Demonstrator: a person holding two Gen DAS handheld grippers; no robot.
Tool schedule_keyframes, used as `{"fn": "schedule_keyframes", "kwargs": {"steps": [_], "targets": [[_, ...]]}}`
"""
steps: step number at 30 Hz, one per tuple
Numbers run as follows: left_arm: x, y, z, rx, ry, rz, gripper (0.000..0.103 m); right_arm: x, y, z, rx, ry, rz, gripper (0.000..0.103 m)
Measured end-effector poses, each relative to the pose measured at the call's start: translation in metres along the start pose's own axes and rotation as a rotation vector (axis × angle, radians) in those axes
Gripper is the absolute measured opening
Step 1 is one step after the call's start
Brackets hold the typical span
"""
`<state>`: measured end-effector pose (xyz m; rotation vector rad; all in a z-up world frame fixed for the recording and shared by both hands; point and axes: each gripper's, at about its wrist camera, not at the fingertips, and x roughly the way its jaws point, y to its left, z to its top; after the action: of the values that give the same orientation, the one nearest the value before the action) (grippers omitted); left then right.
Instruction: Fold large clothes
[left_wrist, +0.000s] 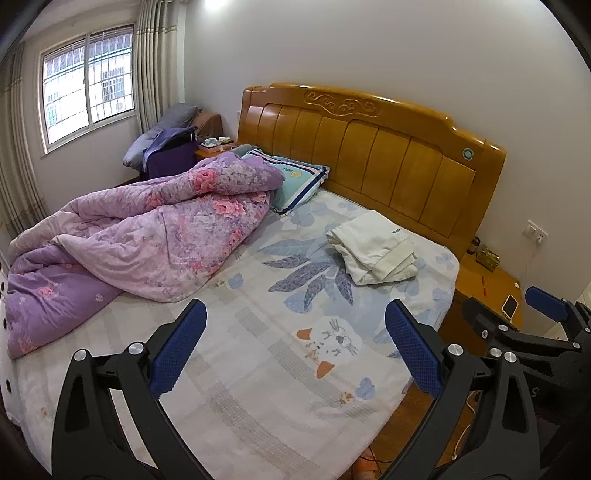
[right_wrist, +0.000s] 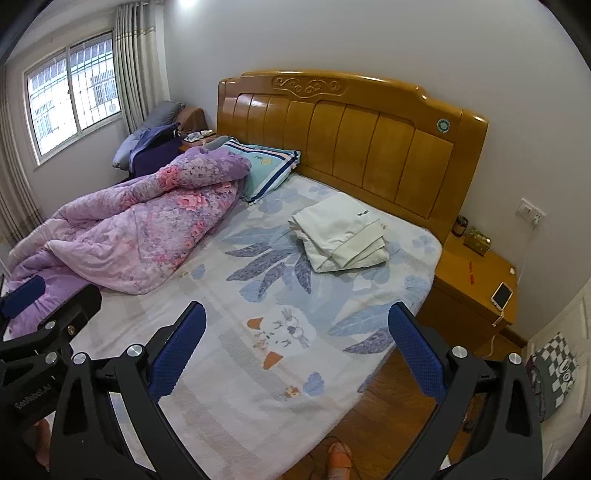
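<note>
A folded white garment (left_wrist: 373, 251) (right_wrist: 340, 232) lies on the patterned bed sheet (left_wrist: 295, 369) (right_wrist: 258, 369), near the headboard on the right side. My left gripper (left_wrist: 295, 314) hovers open above the foot half of the bed, well short of the garment, and holds nothing. Beside it my right gripper (right_wrist: 295, 314) is open and empty too, at a similar distance from the garment. One blue pad (left_wrist: 546, 299) of the right gripper shows at the right edge of the left wrist view. A left gripper pad (right_wrist: 26, 295) shows at the left edge of the right wrist view.
A crumpled purple floral quilt (left_wrist: 140, 236) (right_wrist: 140, 229) covers the bed's left side, with a striped pillow (left_wrist: 299, 181) behind it. The wooden headboard (left_wrist: 388, 158) backs the bed. On the right stands a nightstand (right_wrist: 476, 288) with a phone (right_wrist: 502, 295). A person's foot (right_wrist: 338, 458) is on the wood floor.
</note>
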<state>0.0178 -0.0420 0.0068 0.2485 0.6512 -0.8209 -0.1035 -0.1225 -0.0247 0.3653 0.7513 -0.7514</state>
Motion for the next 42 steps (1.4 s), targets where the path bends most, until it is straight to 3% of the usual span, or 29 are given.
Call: {"fn": "schedule_keyframes", "kwargs": {"steps": [6, 42], "targets": [[0.003, 0.001, 0.001, -0.005, 0.015, -0.044, 0.098, 0.005, -0.002, 0.004, 0.020, 0.001, 0.012, 0.096], [0.014, 0.000, -0.001, 0.041, 0.040, -0.091, 0.098, 0.010, -0.017, -0.006, 0.116, 0.055, 0.051, 0.096]]}}
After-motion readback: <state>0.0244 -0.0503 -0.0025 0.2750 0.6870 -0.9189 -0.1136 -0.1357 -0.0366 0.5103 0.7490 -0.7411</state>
